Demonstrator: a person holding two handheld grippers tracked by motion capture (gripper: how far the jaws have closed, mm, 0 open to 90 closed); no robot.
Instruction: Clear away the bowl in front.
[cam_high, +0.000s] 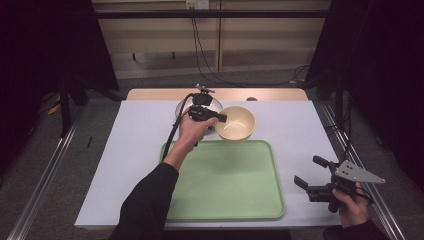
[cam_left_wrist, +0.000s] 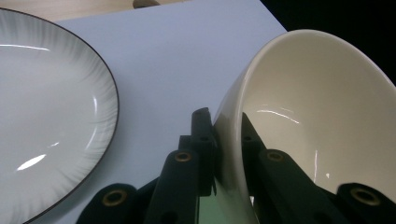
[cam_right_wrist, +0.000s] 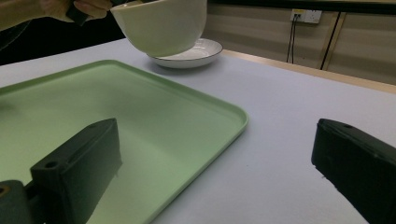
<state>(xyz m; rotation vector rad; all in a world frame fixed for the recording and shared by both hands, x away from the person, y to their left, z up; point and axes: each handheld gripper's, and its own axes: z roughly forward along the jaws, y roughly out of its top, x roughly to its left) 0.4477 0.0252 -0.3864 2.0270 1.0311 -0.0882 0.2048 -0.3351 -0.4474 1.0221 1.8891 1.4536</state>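
A cream bowl (cam_high: 236, 122) hangs tilted above the table at the far edge of the green tray (cam_high: 225, 200). My left gripper (cam_high: 220, 118) is shut on its rim, one jaw inside and one outside, as the left gripper view shows on the bowl (cam_left_wrist: 317, 116). A white plate with a dark rim (cam_high: 186, 107) lies flat just behind and left of the bowl, also seen as the plate (cam_left_wrist: 46, 116). My right gripper (cam_high: 311, 172) stands open near the table's right front corner, with nothing between its fingers. From there I see the bowl (cam_right_wrist: 161, 25) lifted over the plate (cam_right_wrist: 196, 53).
The green tray (cam_right_wrist: 116, 116) lies flat in the middle front of the light table sheet (cam_high: 295, 125). A wooden strip runs along the table's far edge. Metal rails flank the table left and right, and cables hang from the back wall.
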